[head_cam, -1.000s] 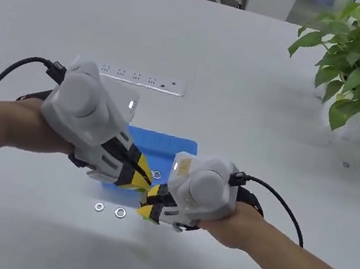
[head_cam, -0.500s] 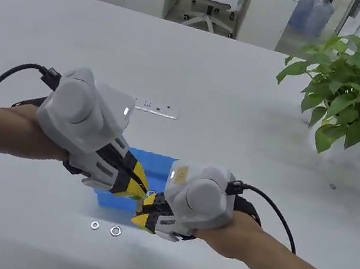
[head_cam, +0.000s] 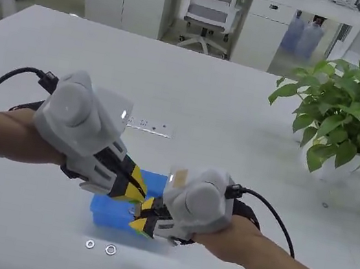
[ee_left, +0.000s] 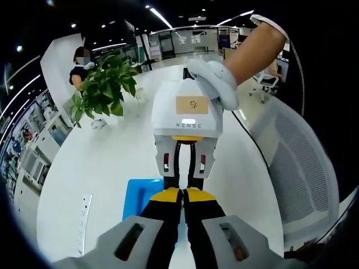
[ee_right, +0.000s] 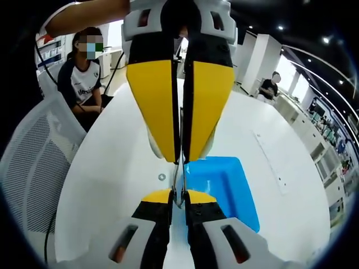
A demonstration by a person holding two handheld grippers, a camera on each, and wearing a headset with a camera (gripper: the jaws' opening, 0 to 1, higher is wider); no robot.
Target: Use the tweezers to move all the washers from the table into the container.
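right gripper (ee_right: 178, 196) clamped on tweezers (ee_right: 179, 178), left gripper (ee_left: 183, 196) closed, facing it; two washers (head_cam: 110, 250) near, beside blue container (head_cam: 107, 211)

Bright, even light falls from ceiling strips (ee_left: 160, 17) and small spot lamps, so the white desk (head_cam: 225, 115) in the head view reads pale and almost washed out. There is a faint shadow on it beneath the right gripper (head_cam: 140, 219) (its edge diffuse). The head view is sharp throughout. Both gripper views bend straight lines strongly toward their edges. The left gripper view is dark overhead, and in the right gripper view the nearest yellow jaws look slightly soft.
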